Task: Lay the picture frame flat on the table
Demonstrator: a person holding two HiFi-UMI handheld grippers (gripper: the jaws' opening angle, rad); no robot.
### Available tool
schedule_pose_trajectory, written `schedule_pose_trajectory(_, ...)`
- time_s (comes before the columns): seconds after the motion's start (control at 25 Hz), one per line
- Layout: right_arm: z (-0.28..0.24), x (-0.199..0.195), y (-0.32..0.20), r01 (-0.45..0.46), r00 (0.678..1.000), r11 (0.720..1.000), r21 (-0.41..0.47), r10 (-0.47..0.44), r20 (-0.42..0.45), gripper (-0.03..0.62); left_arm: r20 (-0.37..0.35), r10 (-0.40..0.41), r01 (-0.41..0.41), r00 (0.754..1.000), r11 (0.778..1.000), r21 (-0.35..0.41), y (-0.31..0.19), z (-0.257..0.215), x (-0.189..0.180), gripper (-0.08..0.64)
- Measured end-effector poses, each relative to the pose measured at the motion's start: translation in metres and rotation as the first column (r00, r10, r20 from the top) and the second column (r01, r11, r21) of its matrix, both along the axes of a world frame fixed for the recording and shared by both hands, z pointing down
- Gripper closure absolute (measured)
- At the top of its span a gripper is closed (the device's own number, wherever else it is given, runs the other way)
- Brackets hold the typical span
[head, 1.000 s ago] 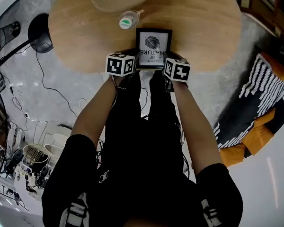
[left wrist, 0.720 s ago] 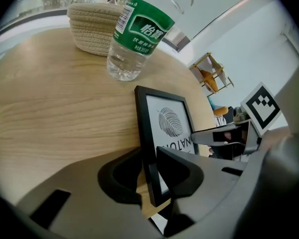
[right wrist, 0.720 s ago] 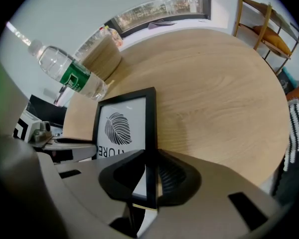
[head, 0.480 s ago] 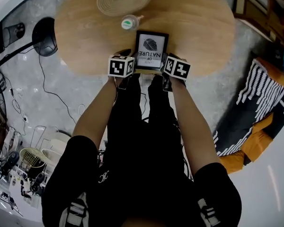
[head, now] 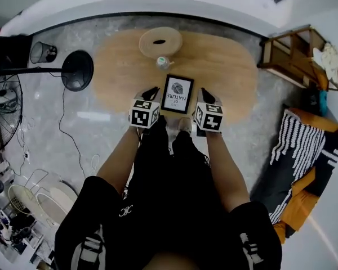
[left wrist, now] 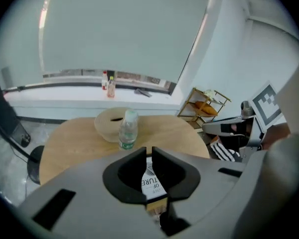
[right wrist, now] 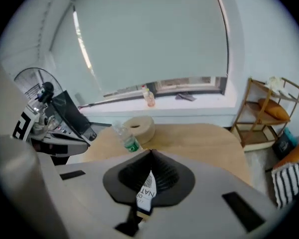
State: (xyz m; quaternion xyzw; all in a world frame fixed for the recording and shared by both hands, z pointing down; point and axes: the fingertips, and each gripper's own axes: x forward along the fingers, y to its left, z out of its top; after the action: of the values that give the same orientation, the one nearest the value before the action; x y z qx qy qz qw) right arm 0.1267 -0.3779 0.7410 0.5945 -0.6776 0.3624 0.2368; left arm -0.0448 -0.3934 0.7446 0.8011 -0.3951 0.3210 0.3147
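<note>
Both hands up off the surface [head: 231,72], one gripper either side of the picture frame [head: 176,94] in the head view.

Left gripper [head: 152,91]: the fingers have just been closing. They are now drawn almost together, with only a thin slit between the tips and nothing in them. In the left gripper view [left wrist: 149,151] I see a strip of the frame's white print [left wrist: 152,180] through the gap below the tips. It lies down on the wood, apart from me.

Right gripper [head: 205,95]: fingers clenched, tips meeting, nothing in them. In the right gripper view [right wrist: 150,153] the same print [right wrist: 146,187] shows through the opening behind the tips, again on the wood below.

Frame: flat, face up, black rim, white sheet with the word NATURE. It sits on the near part of the oval wooden surface, touching neither gripper.

Beyond it stands a clear plastic bottle [head: 162,62] with a green label, upright, near the frame's far edge but apart from it. Past the bottle is a round tan disc [head: 160,41] with a hole in its middle.

Off the surface there is a wooden shelf [head: 290,55] to the right and a striped cushion [head: 296,151] on the floor.
</note>
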Motion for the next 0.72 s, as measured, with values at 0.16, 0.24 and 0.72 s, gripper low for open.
schedule_pose_trajectory(0.16, -0.106, -0.002, 0.013, 0.061, 0.998, 0.974, 0.217, -0.062, -0.002, 0.577, -0.014, -0.078, 0.079, 0.997, 0.981, 0.180, 0.008, -0.095, 0.002, 0.512)
schedule_pose_trajectory(0.24, -0.155, 0.000, 0.028, 0.080, 0.997, 0.950, 0.303, -0.081, -0.007, 0.577, -0.047, -0.126, 0.134, 0.991, 0.958, 0.253, 0.018, -0.144, 0.000, 0.515)
schedule_pose_trajectory(0.72, -0.378, 0.030, 0.050, 0.044, 0.999, 0.755, 0.655, -0.044, -0.016, 0.578, -0.166, -0.147, 0.217, 0.975, 0.790, 0.574, 0.043, -0.365, -0.019, 0.522)
